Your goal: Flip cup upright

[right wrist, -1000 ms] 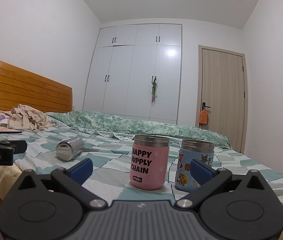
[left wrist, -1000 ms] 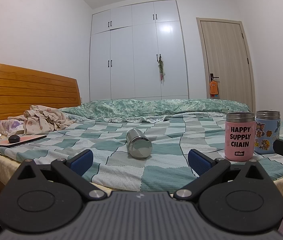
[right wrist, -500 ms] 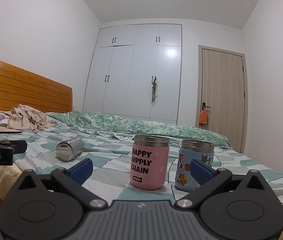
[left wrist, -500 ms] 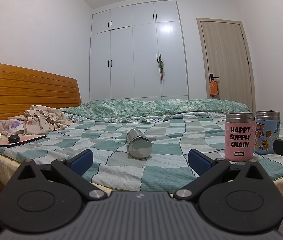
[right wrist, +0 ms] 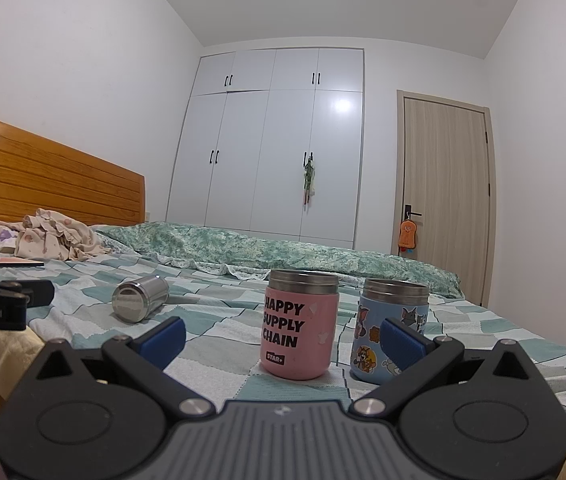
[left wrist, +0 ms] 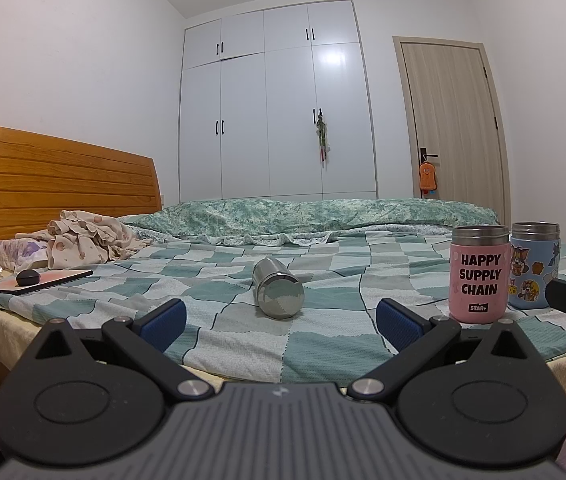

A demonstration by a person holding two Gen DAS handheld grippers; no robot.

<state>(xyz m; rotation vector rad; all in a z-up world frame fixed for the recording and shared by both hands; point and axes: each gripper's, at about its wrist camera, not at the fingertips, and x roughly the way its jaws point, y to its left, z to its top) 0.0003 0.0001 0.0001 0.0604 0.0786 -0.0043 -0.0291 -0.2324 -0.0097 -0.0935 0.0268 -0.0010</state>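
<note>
A plain steel cup (left wrist: 278, 293) lies on its side on the checked bedspread, its base toward me; it also shows in the right wrist view (right wrist: 139, 297). My left gripper (left wrist: 281, 322) is open and empty, just short of the cup and centred on it. My right gripper (right wrist: 281, 340) is open and empty, in front of an upright pink cup (right wrist: 299, 325) and an upright blue cartoon cup (right wrist: 391, 330). Both upright cups show in the left wrist view too, the pink cup (left wrist: 479, 273) and the blue cup (left wrist: 534, 265).
The bed's near edge (left wrist: 243, 376) runs just below my fingers. A tablet with a black mouse (left wrist: 27, 278) and crumpled clothes (left wrist: 83, 242) lie at the left by the wooden headboard (left wrist: 59, 184). A folded green quilt (left wrist: 323, 216) lies across the far side.
</note>
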